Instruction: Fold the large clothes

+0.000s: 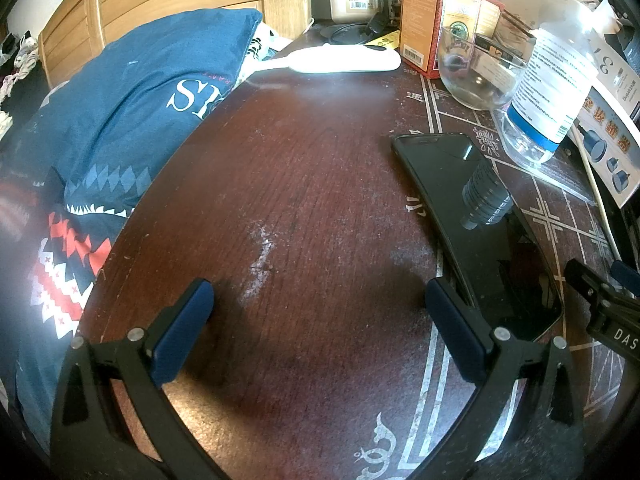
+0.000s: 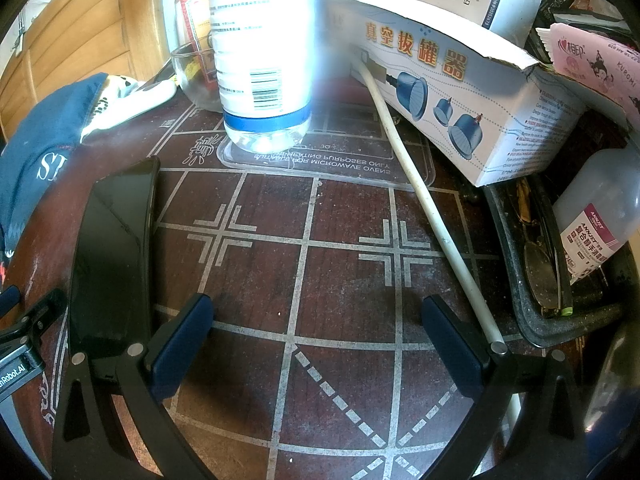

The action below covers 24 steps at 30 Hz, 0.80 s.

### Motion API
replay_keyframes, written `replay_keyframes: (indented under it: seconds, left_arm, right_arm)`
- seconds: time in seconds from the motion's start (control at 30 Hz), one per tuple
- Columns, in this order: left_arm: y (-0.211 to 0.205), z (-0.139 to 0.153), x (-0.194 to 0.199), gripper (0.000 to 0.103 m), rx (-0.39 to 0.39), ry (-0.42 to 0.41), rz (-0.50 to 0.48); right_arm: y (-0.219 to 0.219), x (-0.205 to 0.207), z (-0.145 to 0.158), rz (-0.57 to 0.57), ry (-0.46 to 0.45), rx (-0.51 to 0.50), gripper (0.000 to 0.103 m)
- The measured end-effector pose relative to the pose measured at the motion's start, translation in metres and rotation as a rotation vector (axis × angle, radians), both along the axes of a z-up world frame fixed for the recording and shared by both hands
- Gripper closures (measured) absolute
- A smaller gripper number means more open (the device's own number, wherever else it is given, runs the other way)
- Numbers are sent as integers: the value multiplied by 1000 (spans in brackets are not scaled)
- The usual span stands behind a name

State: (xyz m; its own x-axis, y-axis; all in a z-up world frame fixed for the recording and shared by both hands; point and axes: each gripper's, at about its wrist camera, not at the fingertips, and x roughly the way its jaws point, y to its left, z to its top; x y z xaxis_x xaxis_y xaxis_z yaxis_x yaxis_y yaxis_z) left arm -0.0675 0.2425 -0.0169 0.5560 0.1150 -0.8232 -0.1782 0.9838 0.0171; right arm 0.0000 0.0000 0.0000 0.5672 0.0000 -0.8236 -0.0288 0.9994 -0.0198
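A dark blue cloth [image 1: 132, 92] with white letters and a red-and-white zigzag pattern lies beyond the left edge of the dark wooden table [image 1: 304, 184], on what looks like a bed. The right wrist view catches its corner [image 2: 36, 140] at the far left. My left gripper [image 1: 318, 316] hovers open over bare wood, with nothing between its blue pads. My right gripper [image 2: 316, 324] is open too, above the painted white grid lines of the table [image 2: 280, 272]. Neither gripper touches the cloth.
A black phone [image 1: 476, 216] [image 2: 116, 240] lies between the two grippers. Behind stand a clear plastic bottle [image 2: 264, 52], a glass bowl [image 1: 480, 72], a red box [image 1: 432, 16], a white-and-blue carton [image 2: 472, 92], a white rod [image 2: 428, 208], a small bottle [image 2: 600, 216] and a wooden headboard [image 1: 160, 4].
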Motion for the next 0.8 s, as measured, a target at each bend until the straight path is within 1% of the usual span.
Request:
replay_keyframes:
  seconds: [0.5, 0.6, 0.67, 0.7, 0.73, 0.8]
  left_arm:
    - [0, 3, 2, 0, 1, 0, -2]
    - [1, 6, 5, 0, -5, 1, -39]
    - [3, 11, -2, 0, -33, 16, -97]
    - [7, 16, -14, 0, -54, -1, -105]
    - [10, 21, -18, 0, -37, -26, -93]
    - [15, 42, -51, 0, 11, -101, -100]
  right_arm:
    - [1, 1, 0, 1, 0, -1, 0]
    - [0, 1, 0, 6, 0, 2, 0]
    - [1, 2, -1, 19, 0, 3, 0]
    - [1, 2, 0, 33, 9, 4, 0]
    - [0, 1, 1, 56, 24, 6, 0]
    - [0, -3, 5, 96, 26, 28, 0]
